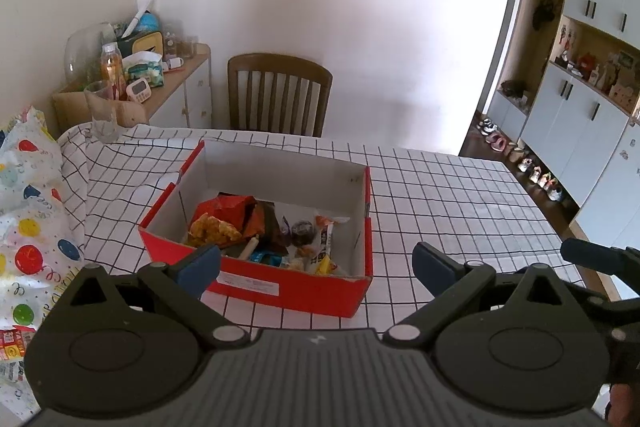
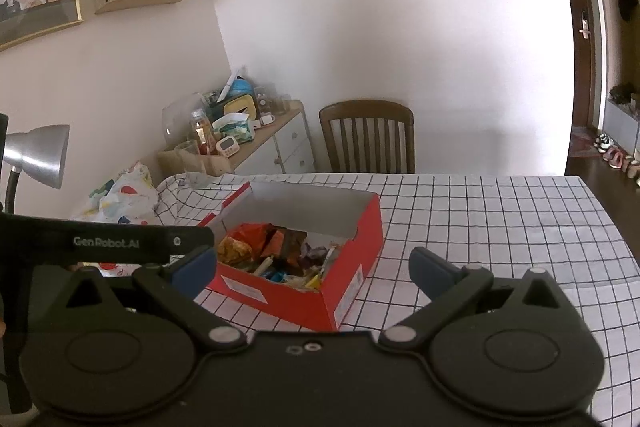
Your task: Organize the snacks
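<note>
Left wrist: wooden chair [image 1: 279, 93] behind checked table [image 1: 460, 203], balloon-print bag [image 1: 28, 211] at left; left gripper [image 1: 316, 265] spread wide, empty, red snack box [image 1: 276, 285] just ahead between fingers

Right wrist: lamp [image 2: 38, 153] left; right gripper [image 2: 314, 267] wide apart, empty, box [image 2: 344, 267] ahead, slightly left

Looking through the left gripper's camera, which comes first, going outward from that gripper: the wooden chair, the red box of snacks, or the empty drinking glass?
1. red box, right in front of the left gripper, on the table.
2. drinking glass, at the table's far left corner.
3. wooden chair, past the far edge, by the wall.
</note>
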### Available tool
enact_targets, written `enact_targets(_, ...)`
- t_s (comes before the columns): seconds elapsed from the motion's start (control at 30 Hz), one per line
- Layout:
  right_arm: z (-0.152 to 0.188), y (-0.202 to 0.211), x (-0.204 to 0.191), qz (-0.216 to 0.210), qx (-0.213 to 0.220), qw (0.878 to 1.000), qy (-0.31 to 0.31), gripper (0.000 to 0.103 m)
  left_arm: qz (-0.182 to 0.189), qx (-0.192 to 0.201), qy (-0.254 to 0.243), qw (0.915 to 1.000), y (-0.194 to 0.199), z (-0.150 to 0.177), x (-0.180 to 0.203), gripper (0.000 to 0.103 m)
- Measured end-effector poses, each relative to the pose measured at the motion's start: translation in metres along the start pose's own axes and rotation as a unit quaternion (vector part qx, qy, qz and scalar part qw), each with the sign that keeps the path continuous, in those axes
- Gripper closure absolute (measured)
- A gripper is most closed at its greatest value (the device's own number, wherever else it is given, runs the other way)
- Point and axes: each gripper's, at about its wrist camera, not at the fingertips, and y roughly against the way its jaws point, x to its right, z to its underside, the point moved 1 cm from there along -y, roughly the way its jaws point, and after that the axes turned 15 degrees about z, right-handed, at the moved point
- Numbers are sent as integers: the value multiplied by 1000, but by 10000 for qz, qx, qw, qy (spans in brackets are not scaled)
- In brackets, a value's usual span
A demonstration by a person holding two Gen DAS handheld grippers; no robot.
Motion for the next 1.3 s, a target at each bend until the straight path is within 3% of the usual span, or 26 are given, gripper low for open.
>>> enact_targets(0.87,-13,-2,9,87,42,10000,-5,0,-50,12,-37,10000,1,-9,4,0)
enact_targets(1.3,-23,-15,28,151,-293,9994,-79,0,-52,-87,-4,9999,-9,-17,14,0)
